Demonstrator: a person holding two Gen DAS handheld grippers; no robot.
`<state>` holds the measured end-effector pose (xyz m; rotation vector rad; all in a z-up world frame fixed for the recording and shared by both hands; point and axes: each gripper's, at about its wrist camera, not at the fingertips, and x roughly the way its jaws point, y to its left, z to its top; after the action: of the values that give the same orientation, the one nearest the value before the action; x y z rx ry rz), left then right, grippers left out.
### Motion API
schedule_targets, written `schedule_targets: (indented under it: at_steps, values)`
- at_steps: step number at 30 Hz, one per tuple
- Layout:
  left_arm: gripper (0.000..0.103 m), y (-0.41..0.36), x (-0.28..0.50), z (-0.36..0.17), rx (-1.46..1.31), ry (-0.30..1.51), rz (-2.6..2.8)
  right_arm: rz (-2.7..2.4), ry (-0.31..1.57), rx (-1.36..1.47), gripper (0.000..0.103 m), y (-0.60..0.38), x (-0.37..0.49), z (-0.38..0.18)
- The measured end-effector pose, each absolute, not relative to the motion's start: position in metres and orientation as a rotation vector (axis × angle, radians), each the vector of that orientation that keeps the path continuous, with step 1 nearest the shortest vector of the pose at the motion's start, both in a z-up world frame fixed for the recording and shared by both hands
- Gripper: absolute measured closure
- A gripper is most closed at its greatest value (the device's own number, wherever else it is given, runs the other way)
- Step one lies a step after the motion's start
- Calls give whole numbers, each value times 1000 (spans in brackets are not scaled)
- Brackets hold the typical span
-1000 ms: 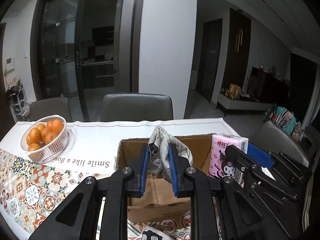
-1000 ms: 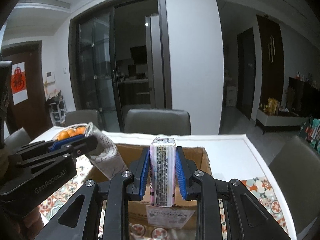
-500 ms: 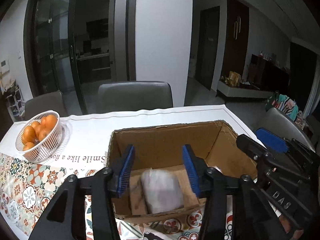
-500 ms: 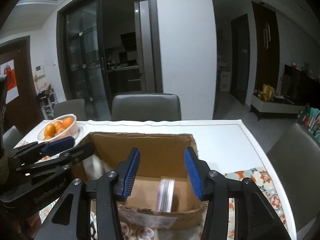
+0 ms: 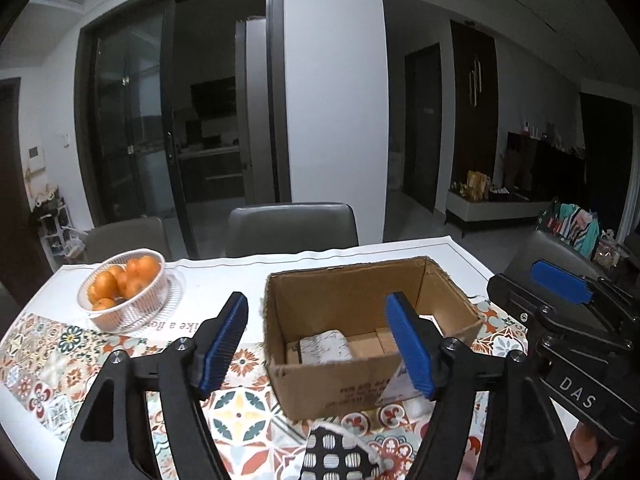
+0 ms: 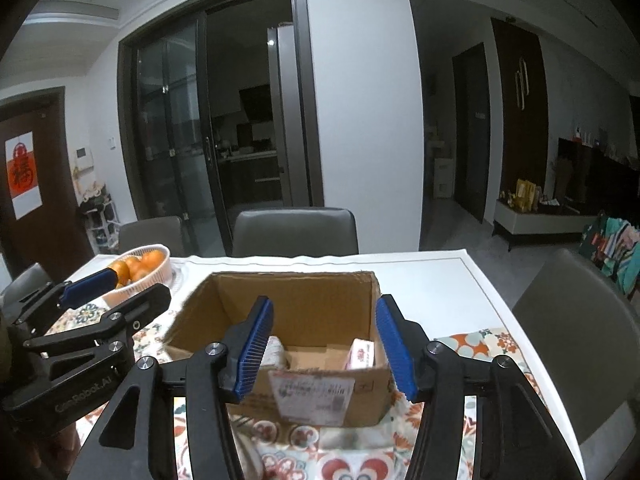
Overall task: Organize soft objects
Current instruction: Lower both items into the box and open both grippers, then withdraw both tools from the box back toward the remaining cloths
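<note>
An open cardboard box [image 5: 360, 376] [image 6: 304, 292] stands on the patterned tablecloth. A pale patterned cloth pouch [image 5: 325, 345] lies on the box floor; part of it shows in the right wrist view [image 6: 276, 350]. A pink tissue pack [image 6: 362, 354] lies at the box's right side. My left gripper [image 5: 318, 340] is open and empty, held above the box's near left corner. My right gripper [image 6: 324, 346] is open and empty above the box's near wall. A black-and-white patterned soft item [image 5: 340, 458] lies on the table in front of the box.
A white basket of oranges [image 5: 124, 288] [image 6: 140, 266] stands at the table's left back. Grey chairs [image 5: 292, 224] stand behind the table and one [image 6: 576, 336] at its right. The table's right edge [image 6: 500, 300] is close to the box.
Both grippers opened and let go: the pouch and the tissue pack dropped into the box. Both grippers then pulled back and rose, opening wider.
</note>
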<state>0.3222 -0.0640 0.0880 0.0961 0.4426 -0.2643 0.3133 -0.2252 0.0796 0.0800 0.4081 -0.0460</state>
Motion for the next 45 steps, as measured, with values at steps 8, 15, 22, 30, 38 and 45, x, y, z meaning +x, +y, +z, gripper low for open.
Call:
schedule_targets:
  at_steps: [8,15,22,30,38,45]
  values:
    - [20,-44,276,91,111,404,-217,-73,375,61,38,-210,269,88]
    - [19,-28,242,84,120,394,-198,-85,365,47,38,-197,235,82]
    - [17,-19,214,67,133,417,-195,-87,349,76,38,-187,199,71]
    - [15,-17,190,40,161,466,-173,-99,382,88,38,-183,174,47]
    - [13,-20,177,7,194,541,-155,-101,456,119,38,-183,162,20]
    - [13,-20,169,-12,185,569,-154,-114,524,178,38,-189,155,-4]
